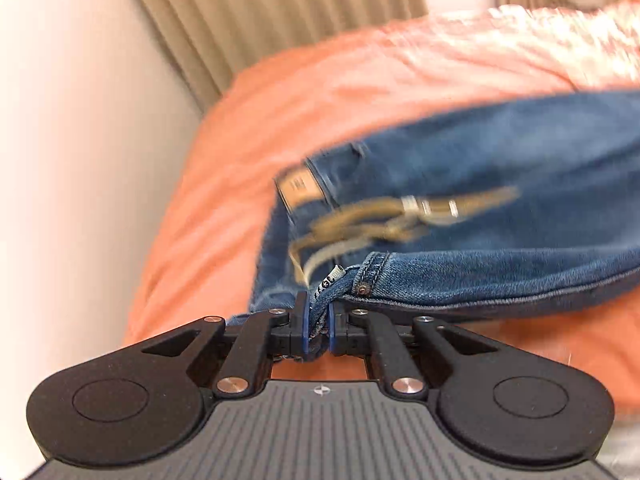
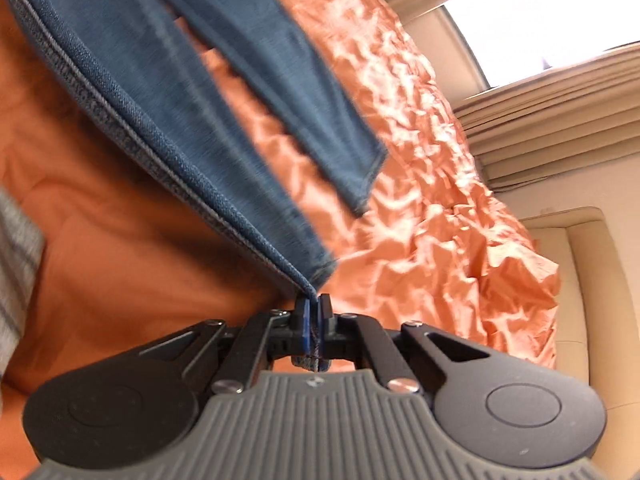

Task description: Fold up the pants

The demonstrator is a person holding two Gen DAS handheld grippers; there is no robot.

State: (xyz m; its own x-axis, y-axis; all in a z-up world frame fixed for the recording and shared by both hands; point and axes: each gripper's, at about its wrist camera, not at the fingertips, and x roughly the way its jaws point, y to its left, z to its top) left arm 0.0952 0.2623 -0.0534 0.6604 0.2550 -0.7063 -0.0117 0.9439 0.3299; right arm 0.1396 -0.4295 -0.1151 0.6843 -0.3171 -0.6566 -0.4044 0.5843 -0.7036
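Observation:
Blue denim pants (image 1: 500, 184) hang lifted over an orange bed cover (image 1: 320, 92). In the left wrist view my left gripper (image 1: 319, 320) is shut on the waistband near the fly, by a rivet and a white size tag. A tan leather label and belt loops show on the waist. In the right wrist view my right gripper (image 2: 316, 322) is shut on the hem end of one pant leg (image 2: 180, 152), which stretches up and left. The other leg (image 2: 288, 92) hangs loose beyond it. Both views are motion-blurred.
The orange cover (image 2: 420, 208) is crumpled. Beige curtains (image 1: 248, 12) and a pale wall (image 1: 60, 160) stand beyond the bed. A bright window (image 2: 540, 12) and a cream padded panel (image 2: 580, 280) show at right. A grey striped cloth (image 2: 16, 240) shows at the left edge.

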